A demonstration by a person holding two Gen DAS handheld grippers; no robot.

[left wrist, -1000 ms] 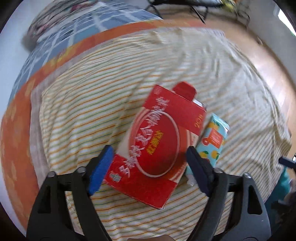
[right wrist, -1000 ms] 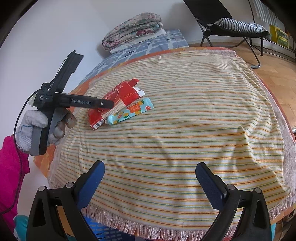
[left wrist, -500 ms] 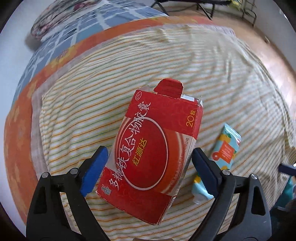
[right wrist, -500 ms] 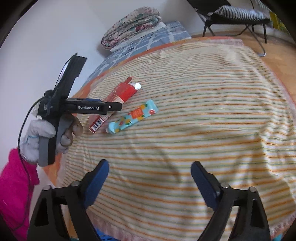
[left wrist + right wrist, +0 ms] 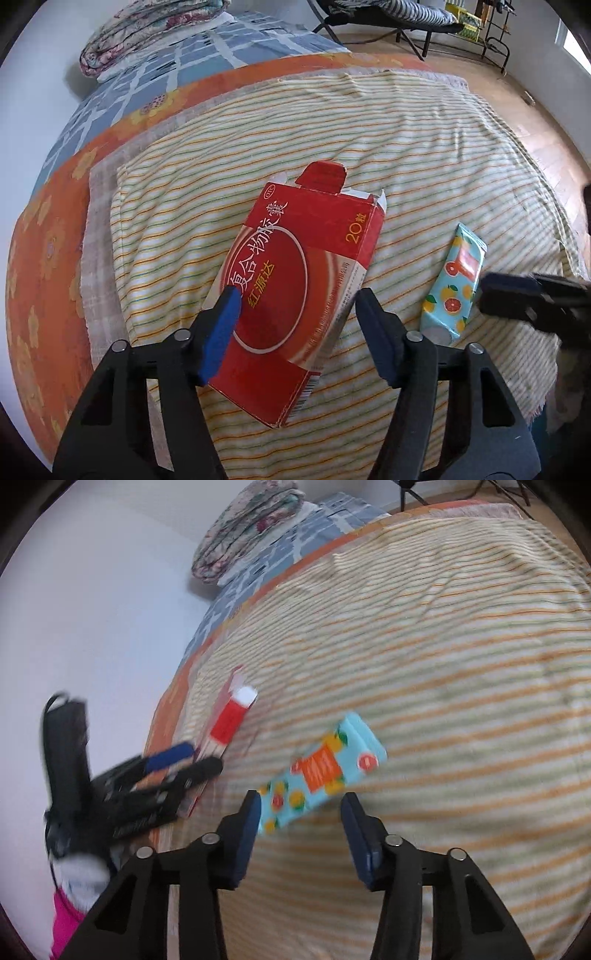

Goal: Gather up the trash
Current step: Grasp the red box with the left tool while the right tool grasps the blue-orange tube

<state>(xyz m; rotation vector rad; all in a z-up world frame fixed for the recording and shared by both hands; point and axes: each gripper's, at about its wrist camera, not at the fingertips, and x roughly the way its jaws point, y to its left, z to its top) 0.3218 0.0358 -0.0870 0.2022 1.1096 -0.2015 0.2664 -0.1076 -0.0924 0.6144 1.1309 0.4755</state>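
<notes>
Gripping the red medicine carton (image 5: 299, 291) from both sides, the left gripper (image 5: 295, 317) has its blue pads (image 5: 221, 332) pressed on the carton's near half, one pad on its printed face at about 9 o'clock and the other against its side at 3 o'clock. The carton sits tilted, its torn top flap pointing toward 12 o'clock, its barcode corner toward 6 o'clock, above the striped blanket (image 5: 424, 155). Whether its lower edge touches the cloth I cannot tell.

At 3 o'clock from the carton, apart from it, lies the light-blue fruit-print box (image 5: 456, 286), flat on the blanket. The right gripper (image 5: 517, 299) shows at its far side in the left wrist view, blurred.

In the right wrist view the right gripper (image 5: 301, 823) has its jaws spread moderately wide, with the near end of the fruit-print box (image 5: 321, 771) lying between the fingertips. The left pad looks just beside the box's edge; the right pad stands clear of it. This view is blurred, so contact is not certain. At 10 o'clock from the box the carton (image 5: 229, 720) appears edge-on, with the left gripper (image 5: 184, 760) closed around it and a white-gloved hand (image 5: 81, 875) below.

A folded floral quilt (image 5: 155, 33) rests at 11 o'clock on the blue checked sheet (image 5: 184, 62), and a black folding chair (image 5: 388, 18) stands at 1 o'clock on the wood floor.
</notes>
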